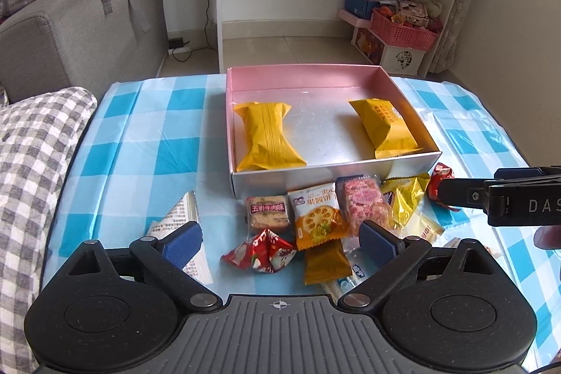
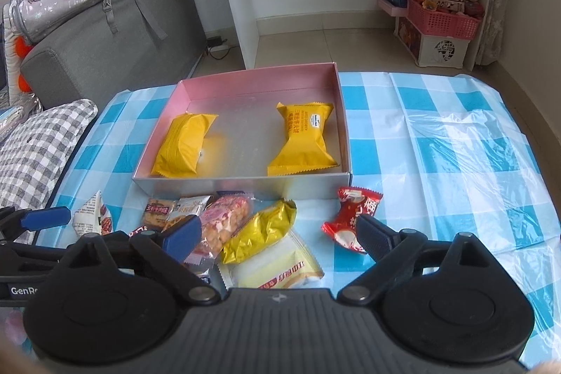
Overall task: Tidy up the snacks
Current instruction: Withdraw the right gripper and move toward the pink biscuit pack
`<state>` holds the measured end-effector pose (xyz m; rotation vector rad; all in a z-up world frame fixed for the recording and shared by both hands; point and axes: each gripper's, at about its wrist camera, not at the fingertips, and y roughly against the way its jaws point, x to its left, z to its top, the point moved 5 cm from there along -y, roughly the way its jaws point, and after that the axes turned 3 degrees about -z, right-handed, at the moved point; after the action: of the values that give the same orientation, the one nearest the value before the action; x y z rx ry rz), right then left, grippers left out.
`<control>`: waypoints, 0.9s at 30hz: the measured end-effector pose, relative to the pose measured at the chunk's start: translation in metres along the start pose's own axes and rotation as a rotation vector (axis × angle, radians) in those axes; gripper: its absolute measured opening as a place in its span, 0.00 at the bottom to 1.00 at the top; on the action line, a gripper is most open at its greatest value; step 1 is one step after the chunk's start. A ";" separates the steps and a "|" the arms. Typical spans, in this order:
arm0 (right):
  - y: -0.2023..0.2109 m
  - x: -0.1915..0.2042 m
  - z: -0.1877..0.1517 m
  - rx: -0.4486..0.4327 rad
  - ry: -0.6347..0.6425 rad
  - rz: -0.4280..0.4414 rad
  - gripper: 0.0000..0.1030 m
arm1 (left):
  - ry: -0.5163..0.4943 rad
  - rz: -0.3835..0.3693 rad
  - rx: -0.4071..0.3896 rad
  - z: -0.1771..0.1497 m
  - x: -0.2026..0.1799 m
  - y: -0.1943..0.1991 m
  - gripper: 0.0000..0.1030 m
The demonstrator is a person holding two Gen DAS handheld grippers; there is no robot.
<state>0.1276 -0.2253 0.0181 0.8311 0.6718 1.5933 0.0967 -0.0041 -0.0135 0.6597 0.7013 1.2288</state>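
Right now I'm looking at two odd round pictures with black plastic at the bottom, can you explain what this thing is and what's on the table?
No robot here: a person holds a hand-held tool in each hand, each with two blue-padded fingers and its own wide-angle camera looking forward along them. That black plastic is the tool itself. One picture comes from the left tool, the other from the right tool. Both are open and hold nothing.

On the blue checked tablecloth stands a pink box with two yellow packets inside, one on the left and one on the right. In front of the box lies a loose pile of wrapped snacks not yet put away, including a red candy near the right tool.
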 end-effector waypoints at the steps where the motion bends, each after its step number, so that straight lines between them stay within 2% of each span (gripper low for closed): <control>1: 0.001 0.000 -0.002 0.003 -0.002 0.005 0.92 | 0.004 -0.003 0.001 -0.003 0.001 0.002 0.95; 14: -0.001 0.002 -0.033 0.037 0.008 0.047 0.94 | 0.079 -0.002 0.014 -0.043 0.026 0.004 0.95; 22: -0.005 0.007 -0.045 0.090 0.058 0.034 0.94 | -0.005 0.053 0.008 -0.057 0.043 0.000 0.95; 27: -0.007 -0.003 -0.047 0.110 0.035 0.019 0.94 | -0.024 0.067 -0.015 -0.062 0.061 -0.005 0.95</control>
<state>0.0936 -0.2265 -0.0156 0.8947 0.7840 1.6023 0.0627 0.0592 -0.0633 0.6890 0.6533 1.2847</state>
